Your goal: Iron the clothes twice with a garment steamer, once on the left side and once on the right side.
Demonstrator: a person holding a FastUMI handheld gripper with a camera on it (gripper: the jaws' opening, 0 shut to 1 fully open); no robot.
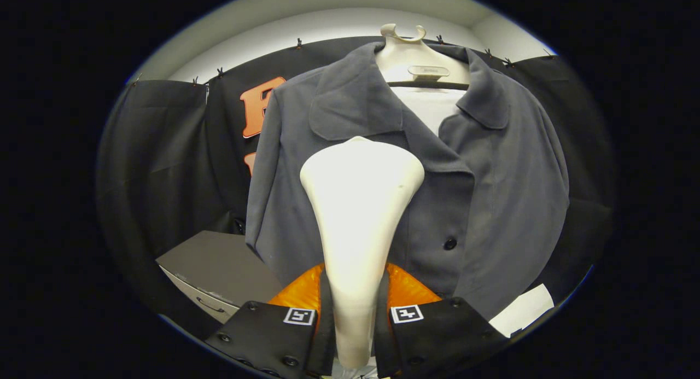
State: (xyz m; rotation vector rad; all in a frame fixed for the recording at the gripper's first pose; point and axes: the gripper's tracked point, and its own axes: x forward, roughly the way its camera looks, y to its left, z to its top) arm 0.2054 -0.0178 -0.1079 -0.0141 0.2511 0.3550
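A grey collared jacket (pixel 492 187) hangs on a pale hanger (pixel 407 53) in front of the black booth wall, over a white inner layer (pixel 432 108). A dark button (pixel 450 243) sits low on its front. My gripper (pixel 354 313) is shut on the white garment steamer (pixel 358 204), gripping its narrow handle between both fingers. The steamer's wide head rises upright beyond the fingers and lies over the jacket's left chest, just under the left lapel. Whether the head touches the cloth cannot be told.
A grey box-like cabinet (pixel 219 269) stands low to the left of the jacket. A white sheet (pixel 522 310) lies low to the right. Black cloth (pixel 158 160) closes the booth behind and to both sides.
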